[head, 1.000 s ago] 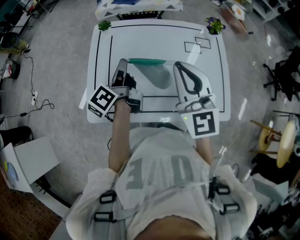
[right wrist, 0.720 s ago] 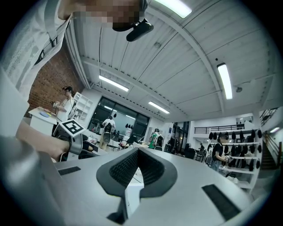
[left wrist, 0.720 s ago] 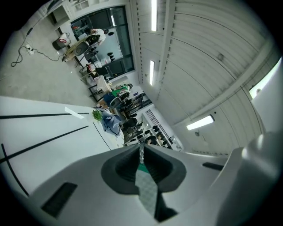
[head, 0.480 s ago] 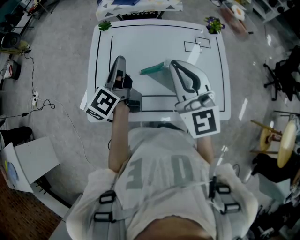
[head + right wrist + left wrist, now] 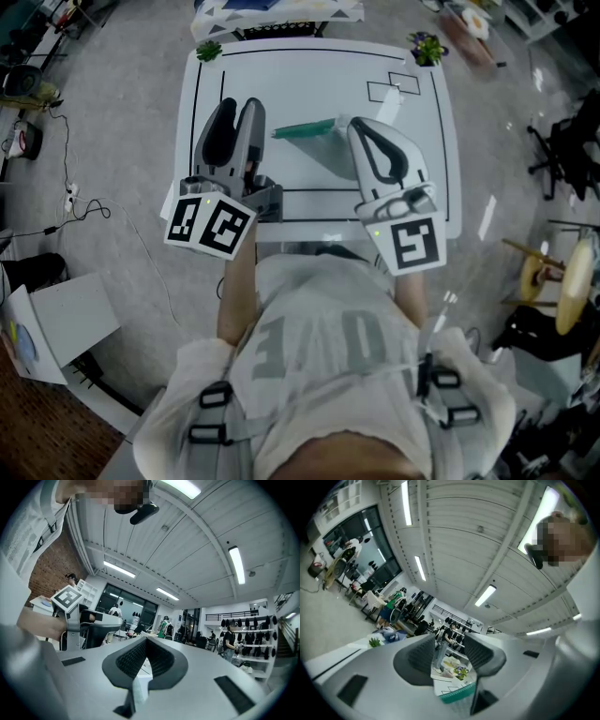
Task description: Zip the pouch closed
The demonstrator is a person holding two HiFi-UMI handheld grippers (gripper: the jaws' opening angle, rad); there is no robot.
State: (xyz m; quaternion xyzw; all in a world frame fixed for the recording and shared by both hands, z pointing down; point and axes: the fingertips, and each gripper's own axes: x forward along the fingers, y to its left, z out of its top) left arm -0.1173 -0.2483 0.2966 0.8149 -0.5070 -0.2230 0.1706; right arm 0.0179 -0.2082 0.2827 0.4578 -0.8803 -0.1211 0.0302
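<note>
The pouch [image 5: 317, 142] is at mid-desk [image 5: 309, 84], teal zip edge toward the far side, well in from every desk edge. The right claw [image 5: 353, 127] is pressed together, pinching the pouch's right end. The left claw [image 5: 240, 105] has just been spreading, with nothing between its jaws. It hovers beside the pouch's left end over bare white surface.

A ribbed ceiling [image 5: 454, 536] is being lit by strip lights [image 5: 486, 595]. A white table [image 5: 309, 80] is being borne by a grey floor [image 5: 122, 141], which is being crossed by cables [image 5: 70, 202] at left. A brick wall [image 5: 49, 571] is being shown beside dark windows [image 5: 126, 603].
</note>
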